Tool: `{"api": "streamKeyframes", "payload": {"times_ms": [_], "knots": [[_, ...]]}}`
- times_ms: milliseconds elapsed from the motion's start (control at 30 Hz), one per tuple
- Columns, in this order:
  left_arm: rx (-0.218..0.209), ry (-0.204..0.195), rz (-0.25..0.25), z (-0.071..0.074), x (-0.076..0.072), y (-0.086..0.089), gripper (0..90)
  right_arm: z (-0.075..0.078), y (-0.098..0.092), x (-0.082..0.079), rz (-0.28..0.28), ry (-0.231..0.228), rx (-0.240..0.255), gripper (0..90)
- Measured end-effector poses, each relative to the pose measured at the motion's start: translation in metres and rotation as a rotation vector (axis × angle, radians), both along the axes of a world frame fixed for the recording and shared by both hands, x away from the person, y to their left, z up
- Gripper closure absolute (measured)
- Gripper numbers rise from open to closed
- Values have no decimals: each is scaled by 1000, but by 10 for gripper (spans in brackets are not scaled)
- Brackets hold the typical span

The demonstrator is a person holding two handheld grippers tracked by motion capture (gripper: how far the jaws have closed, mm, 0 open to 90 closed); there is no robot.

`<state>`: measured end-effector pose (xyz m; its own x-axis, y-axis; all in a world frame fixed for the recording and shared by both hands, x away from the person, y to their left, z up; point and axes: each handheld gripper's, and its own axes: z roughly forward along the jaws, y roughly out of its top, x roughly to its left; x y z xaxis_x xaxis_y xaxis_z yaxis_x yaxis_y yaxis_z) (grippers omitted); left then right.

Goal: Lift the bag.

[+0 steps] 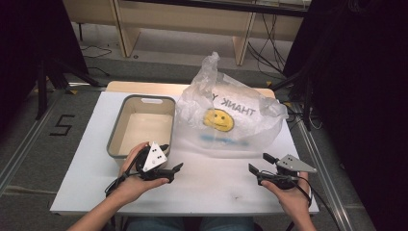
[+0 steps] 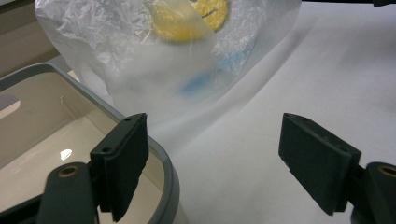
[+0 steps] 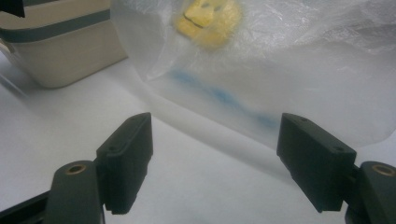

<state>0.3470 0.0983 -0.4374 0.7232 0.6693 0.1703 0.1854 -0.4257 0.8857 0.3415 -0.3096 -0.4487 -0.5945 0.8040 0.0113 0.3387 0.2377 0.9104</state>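
Both pairs of black jaws stand wide apart with nothing between the pads. From the left gripper view, one pad hangs over the rounded near corner of the cream plastic tub with a grey rim (image 2: 170, 172), the other over bare white table top (image 2: 289, 84); from the right gripper view, both pads frame the near, low edge of the crinkled translucent plastic bag printed with a yellow smiley face (image 3: 280, 70). The left gripper (image 1: 173, 166) sits in the person's left hand just beside the tub's (image 1: 113, 139) near right corner and points across toward the bag (image 1: 231, 120). The right gripper (image 1: 257, 163) waits near the table's (image 1: 216, 187) front edge, aimed up at the bag's near right side, close to it but apart. The bag stands slumped at the table's middle, just right of the tub, its mouth loosely gathered upward. I judge the open jaws, one on each flank, are set to take the film at two points, since a limp bag would sag from a single pinch.
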Motion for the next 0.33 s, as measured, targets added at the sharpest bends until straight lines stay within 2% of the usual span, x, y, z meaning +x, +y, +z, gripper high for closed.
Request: {"api": "streamKeyframes", "payload": {"times_ms": [333], "knots": [[7, 4, -1, -3, 1, -1, 234, -1, -2, -2, -7, 2, 9, 286]]}}
